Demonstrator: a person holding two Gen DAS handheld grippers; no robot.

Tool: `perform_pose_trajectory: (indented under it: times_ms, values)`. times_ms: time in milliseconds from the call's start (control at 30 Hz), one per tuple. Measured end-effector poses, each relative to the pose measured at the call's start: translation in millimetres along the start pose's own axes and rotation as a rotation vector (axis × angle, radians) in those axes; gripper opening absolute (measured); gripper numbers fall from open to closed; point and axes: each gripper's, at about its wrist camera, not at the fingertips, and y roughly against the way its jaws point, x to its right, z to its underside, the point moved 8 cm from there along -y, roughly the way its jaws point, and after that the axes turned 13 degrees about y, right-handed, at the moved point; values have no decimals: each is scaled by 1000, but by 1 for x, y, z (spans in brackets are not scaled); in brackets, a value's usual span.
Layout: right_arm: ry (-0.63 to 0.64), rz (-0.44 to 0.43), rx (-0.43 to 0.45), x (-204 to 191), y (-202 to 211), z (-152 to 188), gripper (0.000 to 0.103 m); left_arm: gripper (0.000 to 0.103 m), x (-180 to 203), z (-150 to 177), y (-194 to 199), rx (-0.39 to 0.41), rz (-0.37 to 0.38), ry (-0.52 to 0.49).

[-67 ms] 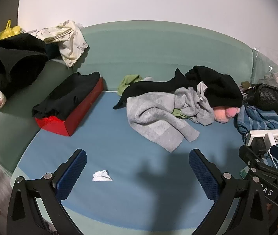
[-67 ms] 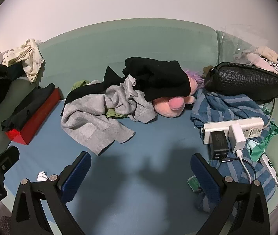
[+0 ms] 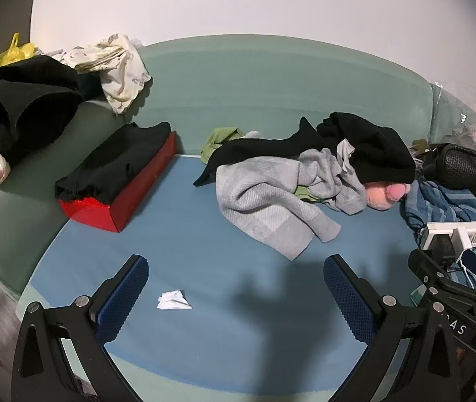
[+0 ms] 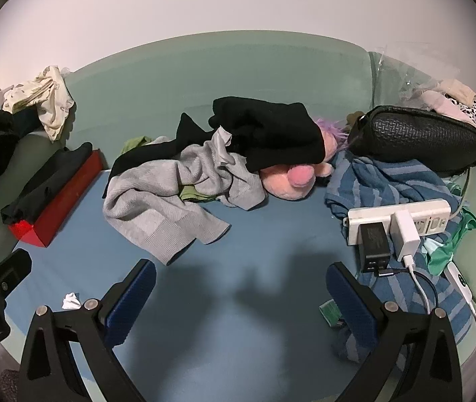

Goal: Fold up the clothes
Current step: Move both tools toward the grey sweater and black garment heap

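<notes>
A blue sheet [image 3: 204, 251] covers the green sofa [image 3: 271, 77]. On it, near the backrest, a crumpled grey sweater [image 4: 157, 207] lies under a black garment [image 4: 271, 134] that drapes over a pink plush toy [image 4: 291, 181]. A red box [image 3: 127, 197] topped with black cloth stands to the left. Only the right wrist view shows the white power strip [image 4: 402, 214] on striped blue fabric [image 4: 398, 181]. A crumpled paper scrap [image 3: 172, 300] lies between the spread left claw [image 3: 236, 296] fingers. The right claw [image 4: 241, 301] is spread too, empty.
</notes>
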Motion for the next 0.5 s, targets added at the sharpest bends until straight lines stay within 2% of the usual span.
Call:
perform_pose_trajectory:
  times_ms: [267,500]
  values:
    - [0,-14,3,-3,1,3,103,103,2,4,-1,0,-3,-13]
    - [2,-27,-27,-10,-8,8,103,103,-4,8,-3,-5,-17,6]
